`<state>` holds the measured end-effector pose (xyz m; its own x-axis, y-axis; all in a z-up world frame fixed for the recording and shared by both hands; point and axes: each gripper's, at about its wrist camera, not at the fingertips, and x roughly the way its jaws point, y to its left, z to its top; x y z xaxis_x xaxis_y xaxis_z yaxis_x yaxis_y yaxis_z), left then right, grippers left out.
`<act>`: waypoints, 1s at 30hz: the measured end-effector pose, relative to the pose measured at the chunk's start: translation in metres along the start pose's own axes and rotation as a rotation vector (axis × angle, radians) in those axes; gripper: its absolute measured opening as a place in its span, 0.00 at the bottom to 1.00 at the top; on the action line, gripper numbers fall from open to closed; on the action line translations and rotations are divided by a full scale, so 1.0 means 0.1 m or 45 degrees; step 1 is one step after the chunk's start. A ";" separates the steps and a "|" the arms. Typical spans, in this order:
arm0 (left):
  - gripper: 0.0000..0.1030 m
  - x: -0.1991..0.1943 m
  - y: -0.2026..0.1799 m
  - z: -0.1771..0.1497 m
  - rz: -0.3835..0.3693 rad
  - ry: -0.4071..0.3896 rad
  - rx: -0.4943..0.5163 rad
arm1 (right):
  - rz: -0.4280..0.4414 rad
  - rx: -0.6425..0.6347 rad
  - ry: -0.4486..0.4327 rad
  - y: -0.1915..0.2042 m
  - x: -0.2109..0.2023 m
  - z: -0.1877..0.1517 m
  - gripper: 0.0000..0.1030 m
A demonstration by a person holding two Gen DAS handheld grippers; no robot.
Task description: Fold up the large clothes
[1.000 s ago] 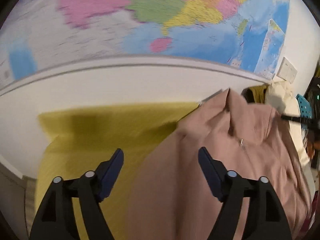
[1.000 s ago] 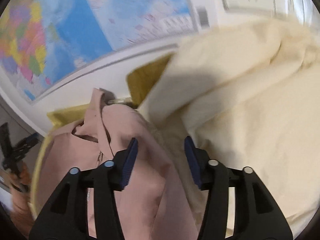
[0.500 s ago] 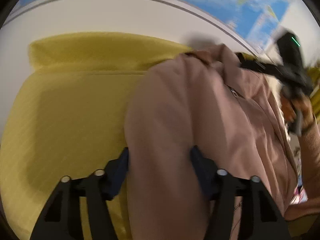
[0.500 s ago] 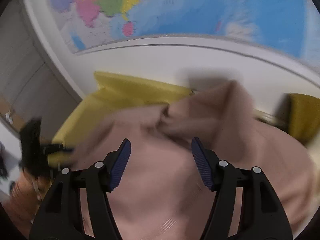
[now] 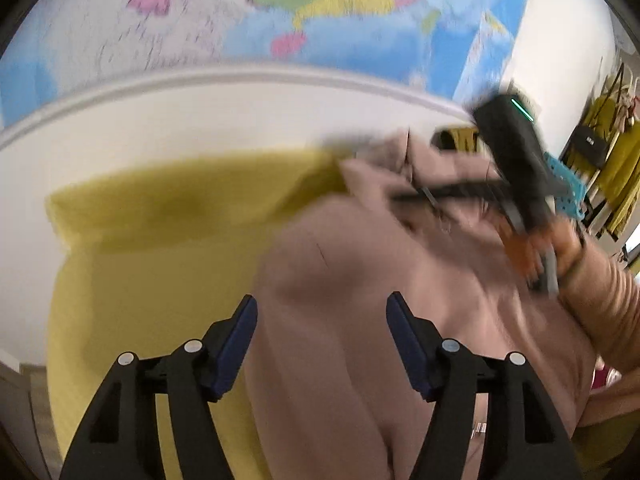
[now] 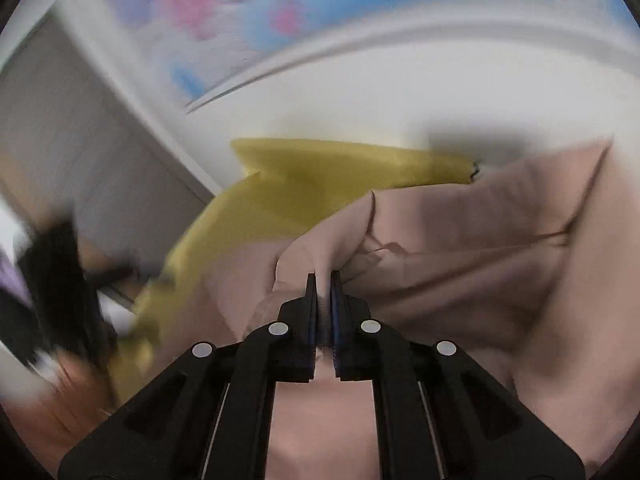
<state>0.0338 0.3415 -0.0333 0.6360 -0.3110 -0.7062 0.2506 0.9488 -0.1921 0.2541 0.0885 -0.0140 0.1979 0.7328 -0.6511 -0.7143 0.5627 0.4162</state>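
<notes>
In the left wrist view our left gripper (image 5: 322,334) has its jaws spread wide, with nothing caught between them; the blue pads sit on either side of a bulge of the dusty-pink garment (image 5: 360,360). That garment lies over a yellow cloth-covered surface (image 5: 160,264), filling the frame from about 6 o'clock up toward 2 o'clock, where its collar end and a zipper pull are blurred. The yellow cover shows bare from 8 to 11 o'clock.

At 2 to 3 o'clock in the same view we see our right gripper (image 5: 424,196), black, with a green light on its body, its fingers reaching into the garment's upper end. The hand (image 5: 560,248) that holds it is smeared by motion.

In the right wrist view the right gripper (image 6: 324,284) has its jaws pressed together on a gathered fold of the pink garment (image 6: 460,264), which bunches up just ahead of the tips and spreads away toward 3 o'clock. Yellow cover (image 6: 320,176) shows at 11 to 12 o'clock.

A coloured world map (image 5: 280,12) hangs on the white wall (image 5: 200,120) behind, across the top of both views. At the far right of the left view, yellow clothes hang on a rack (image 5: 616,168).
</notes>
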 end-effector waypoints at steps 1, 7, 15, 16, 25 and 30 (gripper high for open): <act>0.63 0.05 -0.03 0.16 0.014 -0.005 0.010 | -0.030 -0.077 -0.015 0.12 -0.08 -0.09 0.06; 0.74 0.68 -0.42 0.84 -0.161 0.109 0.055 | -0.188 -0.255 0.012 0.42 -0.10 -0.47 0.07; 0.04 1.47 -0.88 0.99 0.066 0.310 0.284 | -0.152 -0.140 -0.027 0.25 -0.20 -0.41 0.27; 0.04 1.46 -0.89 1.06 0.136 0.256 0.311 | -0.151 -0.129 -0.039 0.21 -0.26 -0.41 0.28; 0.03 1.40 -1.08 1.57 0.490 -0.006 0.494 | -0.374 0.022 -0.218 -0.28 -0.93 -0.21 0.42; 0.04 1.72 -0.90 1.40 0.533 0.069 0.454 | -0.656 0.000 -0.289 -0.48 -1.25 -0.05 0.60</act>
<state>0.2229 0.1953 -0.0421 0.6984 0.1009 -0.7085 0.2220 0.9106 0.3485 0.2606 -0.0316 0.0442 0.6611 0.4270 -0.6170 -0.4869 0.8697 0.0802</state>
